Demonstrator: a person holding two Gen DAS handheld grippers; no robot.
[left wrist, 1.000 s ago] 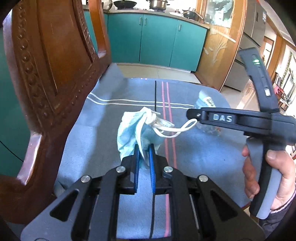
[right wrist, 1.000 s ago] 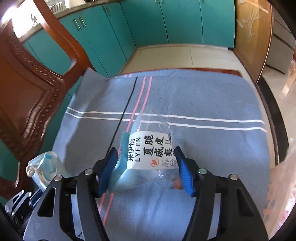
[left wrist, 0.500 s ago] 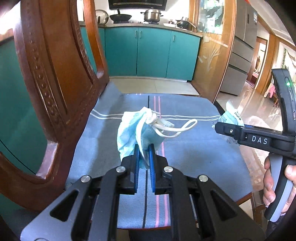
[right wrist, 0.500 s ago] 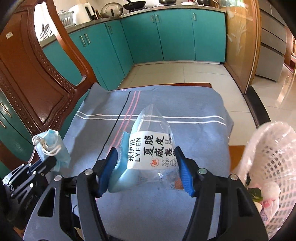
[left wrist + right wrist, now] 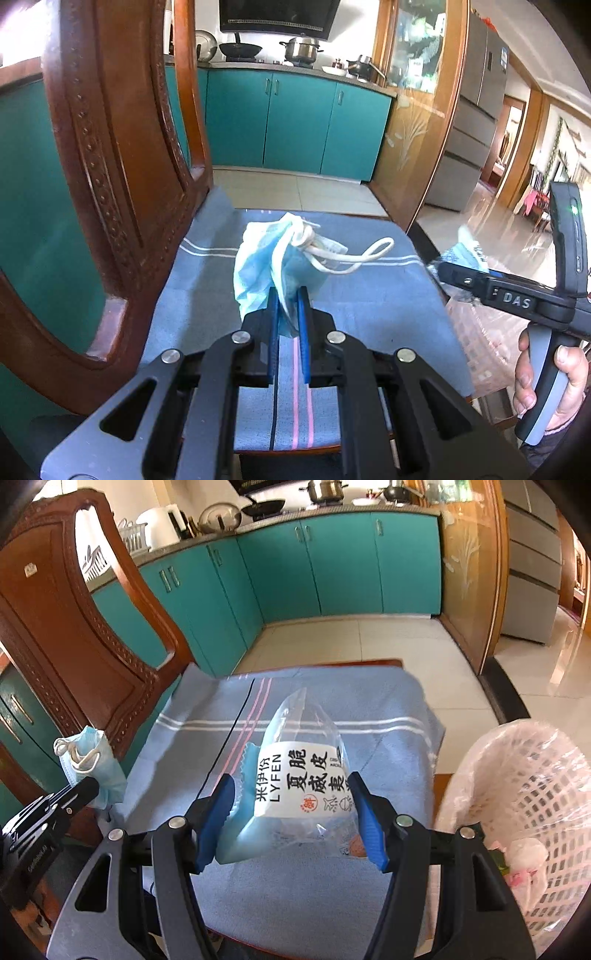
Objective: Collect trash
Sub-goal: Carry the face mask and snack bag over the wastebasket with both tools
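The left gripper (image 5: 287, 314) pinches a crumpled blue face mask (image 5: 266, 262); the right gripper (image 5: 291, 812) clamps a clear printed snack wrapper (image 5: 303, 775). Both hang above the blue striped cloth (image 5: 332, 694). Carry both over the lined white mesh basket (image 5: 535, 775), probably part-full, before releasing.

snack wrapper (image 5: 303, 775): white label, "LYFEN" in Latin letters beside black Chinese characters, small red round seal below | right gripper (image 5: 458, 273): "DAS" in white on black body | left gripper (image 5: 79, 790): faint lettering on body, too small to read
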